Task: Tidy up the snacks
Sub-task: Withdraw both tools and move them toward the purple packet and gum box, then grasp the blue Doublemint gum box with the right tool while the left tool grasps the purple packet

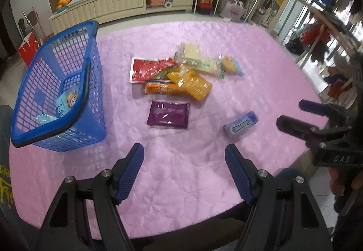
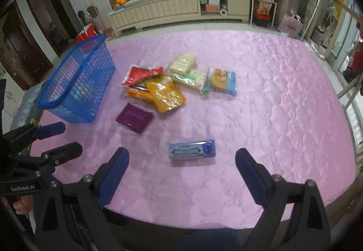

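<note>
Both wrist views look steeply down, sharing the pink table (image 1: 181, 171)

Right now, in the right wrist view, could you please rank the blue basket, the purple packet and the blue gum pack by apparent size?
1. blue basket, clearly largest.
2. purple packet and blue gum pack: these look similar; the gum pack lies nearer the camera, so I would not rank them.

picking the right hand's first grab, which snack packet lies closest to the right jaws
The small blue packet, lying flat and alone on the pink cover just ahead of the open right gripper. The purple packet and the piled snacks lie farther off.
</note>
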`<state>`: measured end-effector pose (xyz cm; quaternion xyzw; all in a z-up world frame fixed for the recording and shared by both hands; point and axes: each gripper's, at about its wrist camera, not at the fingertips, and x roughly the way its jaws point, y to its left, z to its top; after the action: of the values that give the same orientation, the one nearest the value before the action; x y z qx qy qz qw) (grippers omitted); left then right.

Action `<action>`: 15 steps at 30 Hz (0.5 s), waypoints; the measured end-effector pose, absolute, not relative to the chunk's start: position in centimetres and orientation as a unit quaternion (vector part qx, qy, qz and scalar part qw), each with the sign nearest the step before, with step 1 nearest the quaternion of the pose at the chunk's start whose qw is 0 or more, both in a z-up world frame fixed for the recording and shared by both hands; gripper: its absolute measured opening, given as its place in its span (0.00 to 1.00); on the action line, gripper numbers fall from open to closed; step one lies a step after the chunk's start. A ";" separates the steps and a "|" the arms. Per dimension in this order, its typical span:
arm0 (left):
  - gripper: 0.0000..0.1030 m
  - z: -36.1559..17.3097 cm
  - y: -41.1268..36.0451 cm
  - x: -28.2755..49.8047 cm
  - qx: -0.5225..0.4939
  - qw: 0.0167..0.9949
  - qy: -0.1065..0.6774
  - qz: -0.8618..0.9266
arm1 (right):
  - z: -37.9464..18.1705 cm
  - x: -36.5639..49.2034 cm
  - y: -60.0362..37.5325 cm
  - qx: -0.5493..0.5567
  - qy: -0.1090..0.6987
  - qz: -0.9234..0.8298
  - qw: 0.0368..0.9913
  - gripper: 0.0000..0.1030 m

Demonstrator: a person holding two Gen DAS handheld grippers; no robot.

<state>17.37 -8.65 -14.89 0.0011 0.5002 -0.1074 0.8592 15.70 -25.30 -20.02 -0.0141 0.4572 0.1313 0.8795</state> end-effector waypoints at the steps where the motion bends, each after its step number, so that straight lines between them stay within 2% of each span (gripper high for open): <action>1: 0.70 -15.6 -8.7 17.7 0.002 0.856 0.506 -0.107 | -20.6 16.1 -25.5 -0.012 0.462 0.132 0.877 0.94; 15: 0.70 -22.0 -9.0 21.3 -0.022 0.822 0.558 -0.115 | -27.7 20.7 -25.5 -0.041 0.525 0.150 0.837 0.94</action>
<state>21.26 -8.96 -22.02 -0.0218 0.5579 -0.1153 0.8215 20.70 -25.49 -27.74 -0.0407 0.5252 0.1503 0.8366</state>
